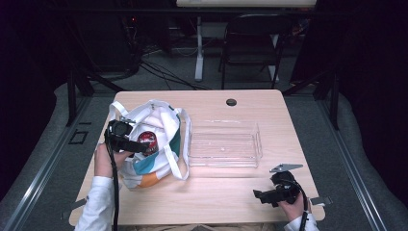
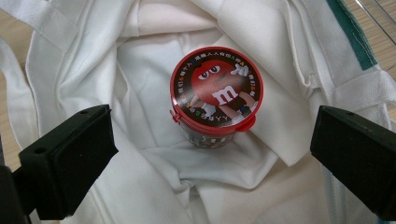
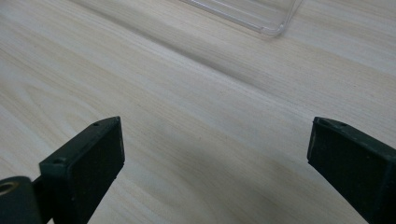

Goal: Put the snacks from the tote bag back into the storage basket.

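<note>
We've got the left gripper poised over the white tote bag, jaws spread wide with nothing between them, and the red-lidded candy tub sits upright down in the bag's folds. Our right gripper hangs low over the wooden table, jaws apart, near the clear plastic tray.

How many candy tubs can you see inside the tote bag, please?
1: a red-lidded candy tub sits upright in the middle of the open tote bag, between the left gripper jaws. Fabric folds may hide others.
</note>
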Motion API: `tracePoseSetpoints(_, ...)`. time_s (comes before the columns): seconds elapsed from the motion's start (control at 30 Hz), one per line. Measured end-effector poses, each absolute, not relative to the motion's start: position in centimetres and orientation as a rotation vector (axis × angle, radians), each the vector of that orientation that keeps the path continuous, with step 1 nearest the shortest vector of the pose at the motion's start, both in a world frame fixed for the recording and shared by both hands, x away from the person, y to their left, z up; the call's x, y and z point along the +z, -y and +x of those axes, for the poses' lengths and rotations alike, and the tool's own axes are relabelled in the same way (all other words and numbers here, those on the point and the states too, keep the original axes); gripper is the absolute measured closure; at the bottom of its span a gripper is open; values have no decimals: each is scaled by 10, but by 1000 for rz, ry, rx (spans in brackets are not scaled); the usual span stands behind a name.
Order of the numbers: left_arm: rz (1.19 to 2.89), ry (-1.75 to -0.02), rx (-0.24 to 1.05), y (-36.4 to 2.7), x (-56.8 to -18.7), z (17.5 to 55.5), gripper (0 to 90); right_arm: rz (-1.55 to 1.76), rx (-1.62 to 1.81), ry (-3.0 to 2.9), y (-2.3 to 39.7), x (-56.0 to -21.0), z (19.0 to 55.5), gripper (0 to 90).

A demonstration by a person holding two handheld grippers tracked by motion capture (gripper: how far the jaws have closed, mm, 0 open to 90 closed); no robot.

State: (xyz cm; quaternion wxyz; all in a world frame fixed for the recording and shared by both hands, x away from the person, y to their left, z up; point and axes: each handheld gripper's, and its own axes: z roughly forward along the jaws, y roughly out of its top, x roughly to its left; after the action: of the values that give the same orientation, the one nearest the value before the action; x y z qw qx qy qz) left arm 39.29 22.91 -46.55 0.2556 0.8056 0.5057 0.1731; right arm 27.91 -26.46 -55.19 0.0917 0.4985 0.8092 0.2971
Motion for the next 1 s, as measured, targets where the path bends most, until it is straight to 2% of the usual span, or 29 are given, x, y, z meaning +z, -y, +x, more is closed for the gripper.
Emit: tracePoseSetpoints(1.0, 2171, -1356, 493, -228, -459, 390, 4, 1473, 877, -2416, 264, -552, 279, 40)
